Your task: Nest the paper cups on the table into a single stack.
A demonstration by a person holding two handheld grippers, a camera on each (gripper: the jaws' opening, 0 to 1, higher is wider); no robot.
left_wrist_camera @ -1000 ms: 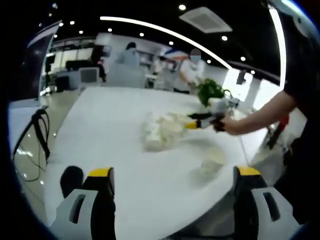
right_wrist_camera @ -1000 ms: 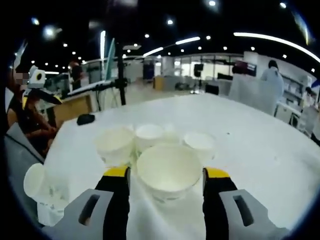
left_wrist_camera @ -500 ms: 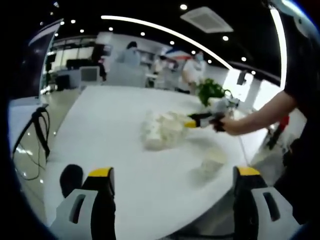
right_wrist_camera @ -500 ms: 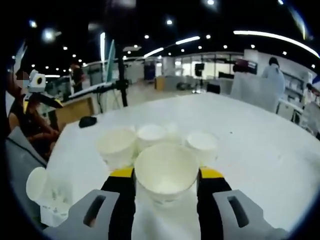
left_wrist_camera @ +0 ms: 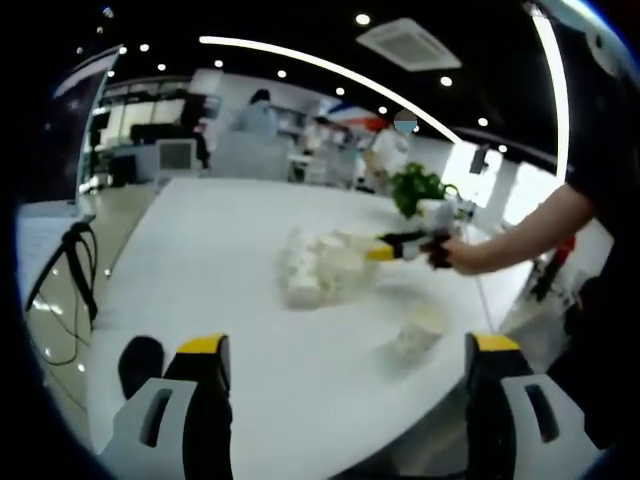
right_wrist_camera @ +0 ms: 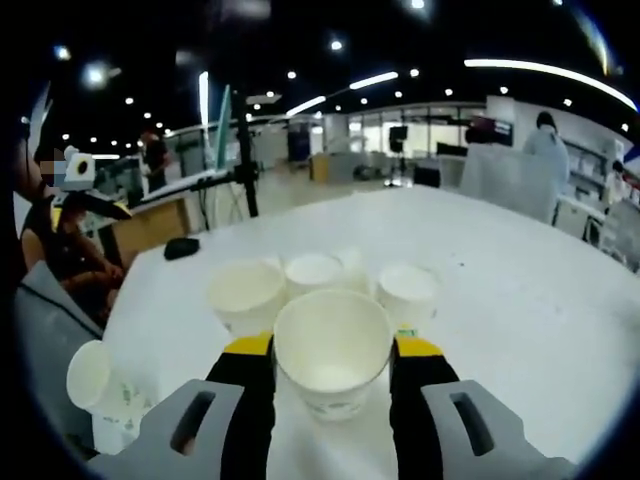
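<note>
- Over on the left gripper view: left hand-held gripper [left_wrist_camera: 345, 360] hangs above the near edge of the white table [left_wrist_camera: 220, 260], jaws spread wide, nothing between them.
- Farther along the table there's a blurry cluster of cups [left_wrist_camera: 315, 265], plus a lone cup [left_wrist_camera: 418, 332] closer in on the right.
- Right hand-held gripper [left_wrist_camera: 385, 248] comes in from the right, held by a person's hand [left_wrist_camera: 455, 250], its tips at the cluster.
- Right gripper view: right hand-held gripper [right_wrist_camera: 332, 350] is squeezed onto a cup [right_wrist_camera: 333, 348], a jaw touching each side.
- Just behind it stand three more cups [right_wrist_camera: 312, 275], all upright and close together.
- Another cup [right_wrist_camera: 95, 380] sits at far left near the table edge [right_wrist_camera: 520, 300].
</note>
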